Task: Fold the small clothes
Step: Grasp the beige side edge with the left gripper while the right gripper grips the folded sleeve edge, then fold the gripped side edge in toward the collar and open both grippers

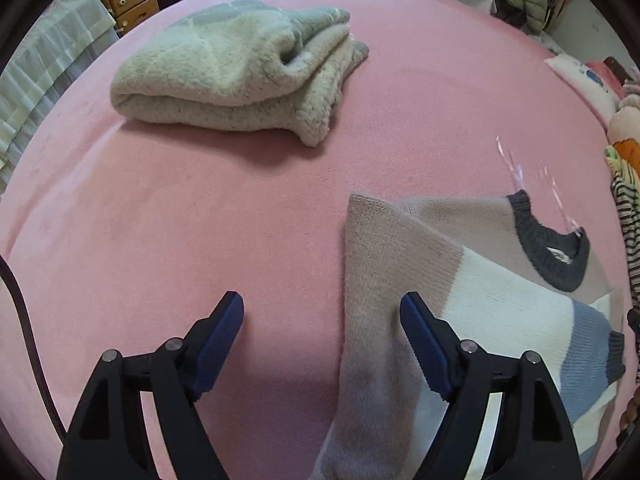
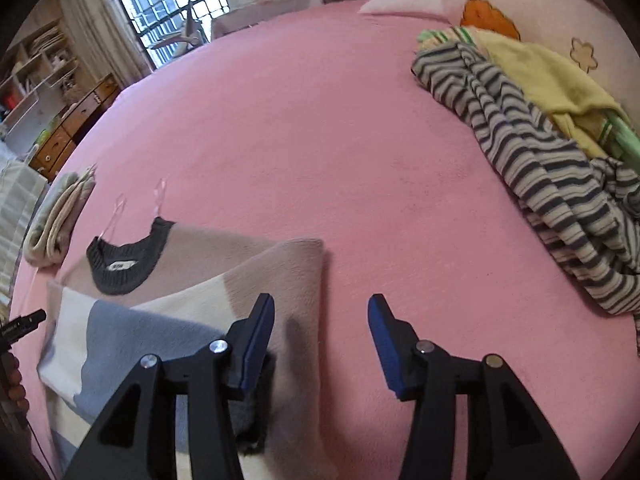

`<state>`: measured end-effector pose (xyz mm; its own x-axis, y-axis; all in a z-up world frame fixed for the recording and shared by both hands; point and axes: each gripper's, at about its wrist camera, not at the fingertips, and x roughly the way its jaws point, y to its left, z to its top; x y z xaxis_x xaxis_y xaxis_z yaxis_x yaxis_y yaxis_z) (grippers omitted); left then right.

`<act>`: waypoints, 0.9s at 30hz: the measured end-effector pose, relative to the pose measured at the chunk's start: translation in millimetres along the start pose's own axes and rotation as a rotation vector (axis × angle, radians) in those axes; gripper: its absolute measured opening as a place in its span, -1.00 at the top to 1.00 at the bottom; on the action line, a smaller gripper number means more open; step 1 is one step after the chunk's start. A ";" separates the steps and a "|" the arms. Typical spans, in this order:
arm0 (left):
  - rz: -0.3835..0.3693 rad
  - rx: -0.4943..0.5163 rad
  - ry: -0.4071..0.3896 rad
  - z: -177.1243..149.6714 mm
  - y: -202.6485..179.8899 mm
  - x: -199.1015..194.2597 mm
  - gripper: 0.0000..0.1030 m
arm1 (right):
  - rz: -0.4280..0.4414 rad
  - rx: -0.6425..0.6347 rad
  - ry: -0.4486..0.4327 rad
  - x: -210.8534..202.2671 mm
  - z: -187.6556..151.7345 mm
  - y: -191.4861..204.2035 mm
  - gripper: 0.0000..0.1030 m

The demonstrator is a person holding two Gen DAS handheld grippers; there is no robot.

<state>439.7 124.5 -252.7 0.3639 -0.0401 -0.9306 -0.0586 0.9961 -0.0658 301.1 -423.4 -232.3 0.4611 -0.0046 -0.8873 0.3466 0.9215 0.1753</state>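
**Both grippers released over partly folded sweater**

Left gripper stood wide apart above the pink bed sheet, nothing between its blue pads; its right-hand finger overlapped the beige edge of the colour-block sweater. Right gripper was also parted and empty, one finger over the sweater's folded sleeve, the other over bare sheet.

Sweater lay flat on the bed between the two tools, dark grey collar facing up, both sleeves turned inward across the body. A clear hanger rested at the collar, touching it.

Folded cream fleece garment sat well apart, farther up the sheet. Striped garment lay crumpled near the pillows, overlapping a yellow cloth.
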 end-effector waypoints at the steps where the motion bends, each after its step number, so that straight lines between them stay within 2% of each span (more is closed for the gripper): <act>1: -0.008 0.002 0.018 4.9 -4.5 8.4 -0.54 | 0.011 0.009 0.009 4.9 3.6 -1.2 0.05; 4: -0.029 -0.004 0.033 14.2 -8.7 19.7 -0.54 | 0.018 0.035 0.023 20.0 12.2 -1.9 0.05; 7: -0.056 -0.017 0.019 26.4 -18.2 26.0 -0.54 | 0.094 0.107 0.066 39.9 23.7 -11.3 0.05; 8: -0.059 -0.018 0.016 28.6 -19.4 27.2 -0.45 | 0.116 0.123 0.082 46.0 26.3 -12.7 0.06; 9: -0.063 -0.016 0.010 30.2 -20.4 27.9 -0.19 | 0.127 0.128 0.094 51.2 28.1 -12.4 0.12; 10: -0.084 -0.002 0.012 31.0 -23.8 28.8 -0.04 | 0.138 0.120 0.104 55.3 29.6 -11.0 0.42; 11: -0.095 0.008 0.011 38.8 -37.4 32.4 0.37 | 0.143 0.107 0.110 57.2 29.7 -8.5 0.60; 12: -0.096 0.023 0.000 39.5 -41.1 31.3 0.51 | 0.095 0.055 0.086 54.8 29.9 -0.2 0.61; 15: -0.017 0.080 -0.065 38.9 -58.3 28.9 0.58 | -0.021 -0.088 0.003 43.7 24.7 24.6 0.67; 17: 0.000 0.084 -0.088 35.3 -61.0 31.0 0.58 | -0.075 -0.136 -0.023 44.9 20.6 29.4 0.69; 20: 0.002 0.070 -0.096 30.0 -57.8 43.2 0.55 | -0.102 -0.159 0.007 57.5 15.0 31.8 0.68; 22: 0.040 0.098 -0.101 30.0 -67.0 43.2 0.43 | -0.107 -0.176 0.023 54.0 13.9 33.4 0.63; 23: 0.068 0.113 -0.093 30.3 -71.8 40.0 0.27 | -0.104 -0.177 0.032 49.3 15.2 34.2 0.60; 24: 0.077 0.122 -0.079 30.3 -74.9 35.1 -0.03 | -0.093 -0.170 0.036 40.9 16.1 34.9 0.55; 25: 0.074 0.128 -0.066 31.6 -77.7 31.9 -0.22 | -0.080 -0.165 0.031 31.6 16.7 35.9 0.49; 26: 0.062 0.134 -0.050 32.6 -79.4 24.9 -0.50 | -0.066 -0.162 0.019 19.6 15.8 36.0 0.45; 27: 0.056 0.136 -0.057 32.0 -80.8 15.3 -0.51 | -0.060 -0.165 0.001 4.1 13.2 36.5 0.32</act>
<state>479.8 46.0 -250.1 0.4158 0.0169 -0.9093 0.0446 0.9982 0.0389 326.4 -394.9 -223.9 0.4425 -0.0613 -0.8947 0.2350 0.9707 0.0497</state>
